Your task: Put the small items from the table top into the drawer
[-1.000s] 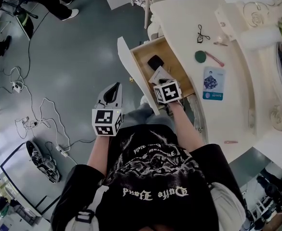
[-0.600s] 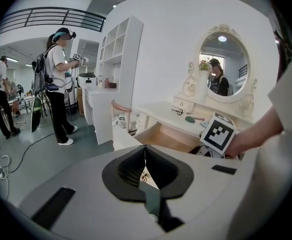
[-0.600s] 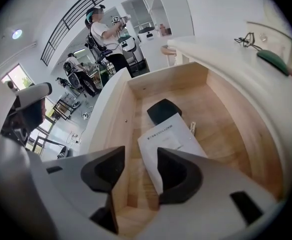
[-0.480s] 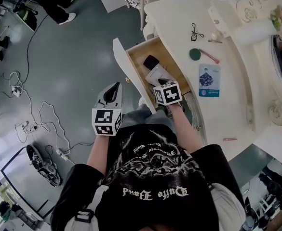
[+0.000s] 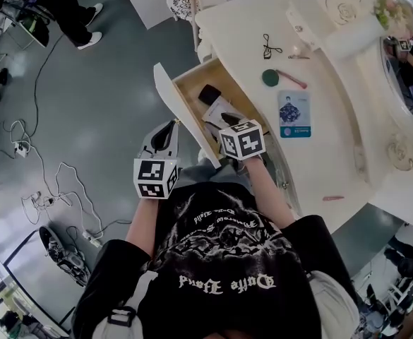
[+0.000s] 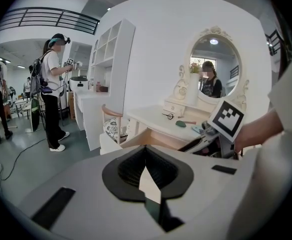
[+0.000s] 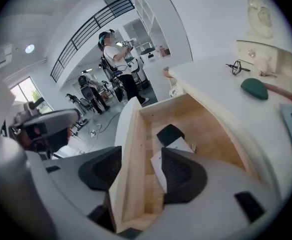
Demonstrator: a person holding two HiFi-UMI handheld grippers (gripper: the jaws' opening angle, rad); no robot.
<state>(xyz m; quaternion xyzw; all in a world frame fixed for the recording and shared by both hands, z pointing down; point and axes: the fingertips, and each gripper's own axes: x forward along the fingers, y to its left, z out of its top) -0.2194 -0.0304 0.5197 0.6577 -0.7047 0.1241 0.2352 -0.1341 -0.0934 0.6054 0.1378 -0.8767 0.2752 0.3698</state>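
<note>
Table top, white, across the right side. Drawer pulled open at its left edge, with a white card and a black item inside. Right gripper at the drawer's near end, jaws opening, released, straddling the front panel without pressing it. Left gripper further left over the floor, jaws clenched on nothing. On the top, right of the drawer: blue card, green round item, black looped item.
</note>
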